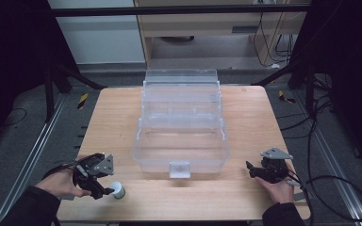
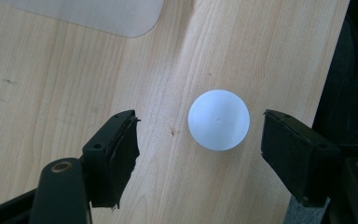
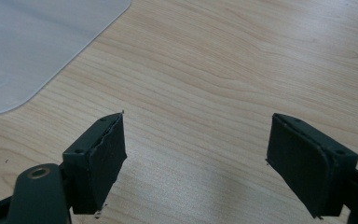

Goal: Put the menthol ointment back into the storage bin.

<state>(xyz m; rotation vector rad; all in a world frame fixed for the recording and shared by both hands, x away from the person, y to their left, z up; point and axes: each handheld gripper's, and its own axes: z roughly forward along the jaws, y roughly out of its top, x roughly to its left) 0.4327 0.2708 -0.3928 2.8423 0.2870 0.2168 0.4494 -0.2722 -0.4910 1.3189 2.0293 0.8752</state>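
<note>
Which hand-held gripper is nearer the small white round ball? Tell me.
Left. The left hand-held gripper straddles the small white round ball, jaws open and not touching it; the right hand-held gripper sits across the wooden table.

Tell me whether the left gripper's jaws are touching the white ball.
Apart. The left gripper view shows the white ball lying on the table between the left gripper's open jaws, with bare wood visible on both sides of it.

A wooden table (image 1: 245, 117) stands on grey carpet (image 1: 23, 136), with a pale cabinet (image 1: 202, 23) behind.
</note>
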